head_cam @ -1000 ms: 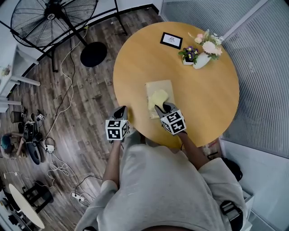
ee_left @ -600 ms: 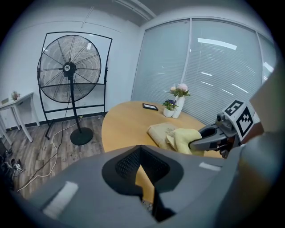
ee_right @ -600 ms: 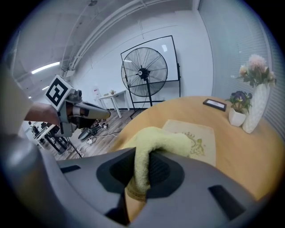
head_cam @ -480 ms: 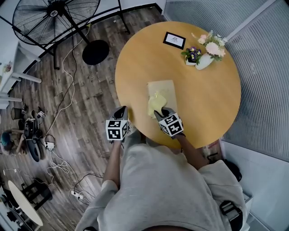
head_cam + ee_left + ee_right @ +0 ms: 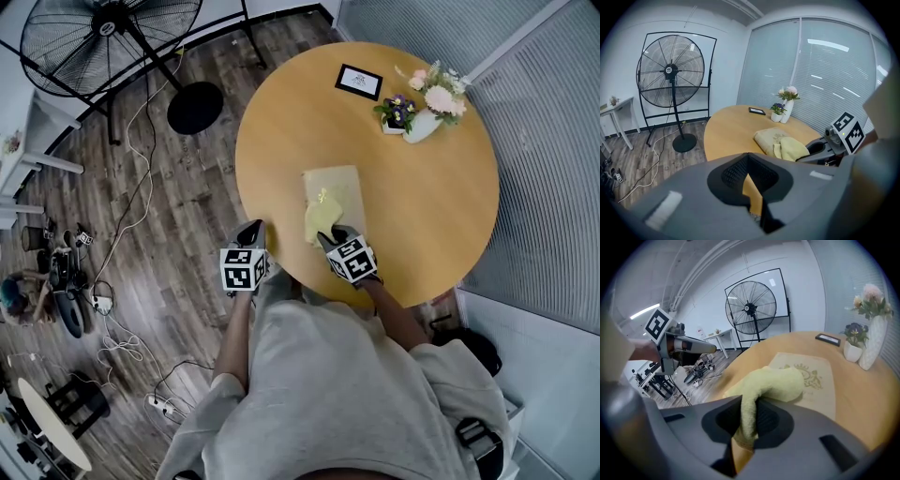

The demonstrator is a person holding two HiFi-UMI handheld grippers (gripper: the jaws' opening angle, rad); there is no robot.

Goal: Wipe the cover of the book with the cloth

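Cloth [image 5: 771,380], yellow-green and soft, is being pinched between the jaws of the right gripper [image 5: 746,425]. The jaws are being pressed onto one fold of it. The rest of it is bulging forward out of them and is being laid on the book [image 5: 815,373].

The book is lying flat on the round wooden table [image 5: 422,202], close to the edge nearest the person. Its pale beige cover, with a faint ornament printed on it, is being shown face up. In the head view the cloth is being spread over the near-left part of that cover, and the far part is being left bare. The right gripper is being held at the book's near end, pointing across the table.

The left gripper [image 5: 751,178] is being held just off the table's near edge, to the left of the book and apart from it. Its jaws are being drawn together to a thin slit, through which only a strip of tabletop is being seen. Nothing is being gripped by it.

At the table's far side a white vase [image 5: 419,127] of flowers, a small pot [image 5: 392,122] of purple flowers and a dark frame [image 5: 358,82] are being seen, well apart from the book. A large fan [image 5: 112,36] is standing on the wood floor [image 5: 178,216], with cables trailing nearby.
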